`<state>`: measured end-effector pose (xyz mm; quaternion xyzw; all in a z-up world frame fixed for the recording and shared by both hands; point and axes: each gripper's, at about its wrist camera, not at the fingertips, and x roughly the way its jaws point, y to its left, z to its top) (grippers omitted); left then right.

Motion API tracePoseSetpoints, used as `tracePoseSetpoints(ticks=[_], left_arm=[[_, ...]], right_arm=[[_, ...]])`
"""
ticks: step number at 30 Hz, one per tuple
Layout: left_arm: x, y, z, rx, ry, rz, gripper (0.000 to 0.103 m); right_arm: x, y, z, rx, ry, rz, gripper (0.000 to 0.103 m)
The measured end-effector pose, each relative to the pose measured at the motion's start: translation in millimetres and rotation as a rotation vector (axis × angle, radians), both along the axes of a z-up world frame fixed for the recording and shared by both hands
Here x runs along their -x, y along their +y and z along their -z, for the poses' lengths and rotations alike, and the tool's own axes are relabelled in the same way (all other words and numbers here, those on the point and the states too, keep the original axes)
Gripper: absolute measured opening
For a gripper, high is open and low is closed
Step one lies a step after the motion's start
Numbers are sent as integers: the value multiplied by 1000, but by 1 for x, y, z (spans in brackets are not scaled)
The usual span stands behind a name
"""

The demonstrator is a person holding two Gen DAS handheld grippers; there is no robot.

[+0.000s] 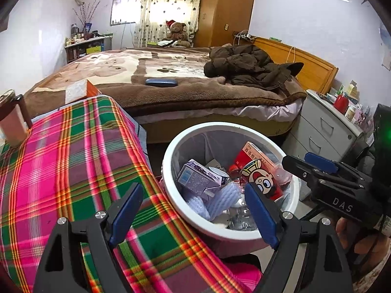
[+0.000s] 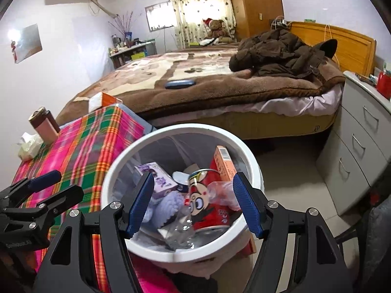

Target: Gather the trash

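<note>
the white bin (image 2: 246,151) stands on the floor just beside the near corner of the table, close against the plaid cloth (image 1: 80,146), a placement that looks meant to give trash a short drop off the table's edge. the trash lies inside it: a red can (image 2: 210,202) with a cartoon face, a purple carton (image 2: 158,175), a red and orange box (image 2: 223,163) leaning on the far wall, crumpled clear plastic (image 2: 220,190) and a clear bottle (image 2: 182,232) low near the front rim.

the right gripper (image 2: 193,202) hangs over the bin's mouth with its jaws wide apart and nothing between the blue pads, which fits a piece just let go there. the left gripper (image 1: 195,214) is also spread and empty, one finger over the cloth and the other over the bin's near rim, angled down as if ready to reach again.

on the table's far edge stand a pink and brown bottle (image 2: 45,127) and a crumpled tissue (image 2: 28,145) beside it; at the far corner rests an orange and white box (image 2: 103,101). the tissue looks like the likeliest trash left, though i cannot be sure. the bottle stands close to it and could be knocked.

behind are the bed (image 1: 171,92) with a brown coat (image 1: 249,66) and a blue case (image 1: 161,82), and a grey drawer unit (image 2: 361,146) to the right of the bin.
</note>
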<state>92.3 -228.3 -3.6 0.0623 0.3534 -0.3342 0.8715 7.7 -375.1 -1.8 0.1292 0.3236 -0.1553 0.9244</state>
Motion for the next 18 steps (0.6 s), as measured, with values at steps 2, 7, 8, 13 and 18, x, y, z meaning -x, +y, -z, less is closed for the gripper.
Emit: tracePoseSetpoints(ticks=[2,7,8,13,18], left_arm=[[5,7,-5,6,-22,-15,86],[21,29,-19,18,-81,-82,86],[24,33,-20,17,-98,-95,86],[38,55,-24,8,-134,-161,86],[54,74,-24,-6,-179,-215,86]], right_arm=[[5,5,-4,5,-12,0,69],[17,22,-12,22,-51,-12,69],[20,28,-13,29,-57,-17,69],[27,48,-17,54,-89,-37,69],[31,68,-20,97,-106,-57,69]])
